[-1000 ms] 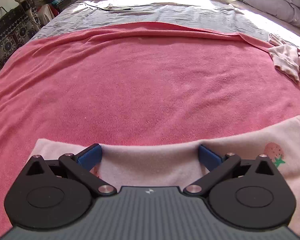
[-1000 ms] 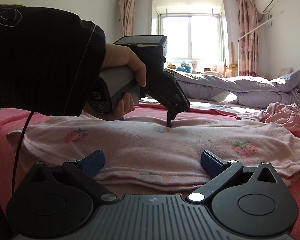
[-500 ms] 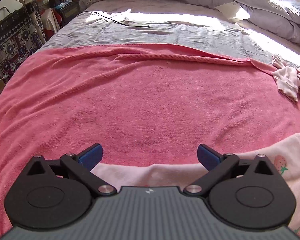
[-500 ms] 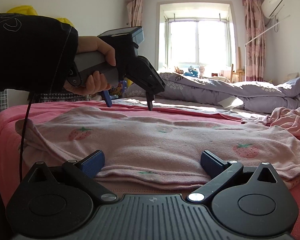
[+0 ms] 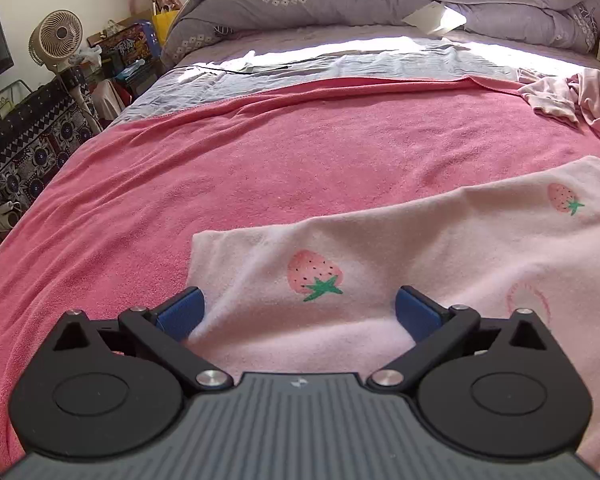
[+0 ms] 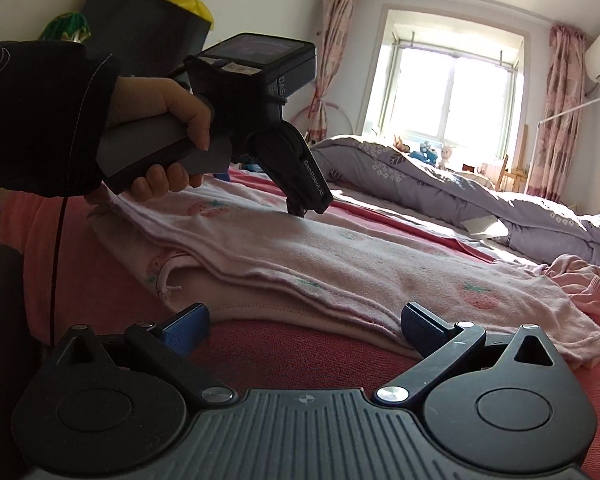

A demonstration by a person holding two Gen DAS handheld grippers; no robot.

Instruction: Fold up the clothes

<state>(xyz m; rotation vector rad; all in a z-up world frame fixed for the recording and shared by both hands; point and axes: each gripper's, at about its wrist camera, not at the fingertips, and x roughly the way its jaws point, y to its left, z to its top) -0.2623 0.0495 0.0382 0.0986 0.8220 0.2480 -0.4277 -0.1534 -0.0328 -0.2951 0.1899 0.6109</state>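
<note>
The pink strawberry-print garment (image 6: pixel 340 264) lies on the red towel (image 5: pixel 260 152) that covers the near part of the bed, already doubled over itself in long layers, with one strawberry-printed corner (image 5: pixel 316 276) lying between the fingers of the left gripper (image 5: pixel 298 308). Those fingers stand spread wide, gripping nothing. The right gripper (image 6: pixel 304 326) sits low at the garment's near edge, its fingers also spread, with the stacked hems just ahead of them.

As I judge it, a fold is being laid or smoothed. To do it well, each gripper should take all the layers of an edge together, lift evenly, and keep the edges lined up so that nothing bunches.

I count one garment being folded, one crumpled pink heap (image 5: pixel 572 96) well apart at the far right, one towel, two grippers, and one hand (image 6: pixel 160 128) in a dark sleeve holding the left gripper.
</note>
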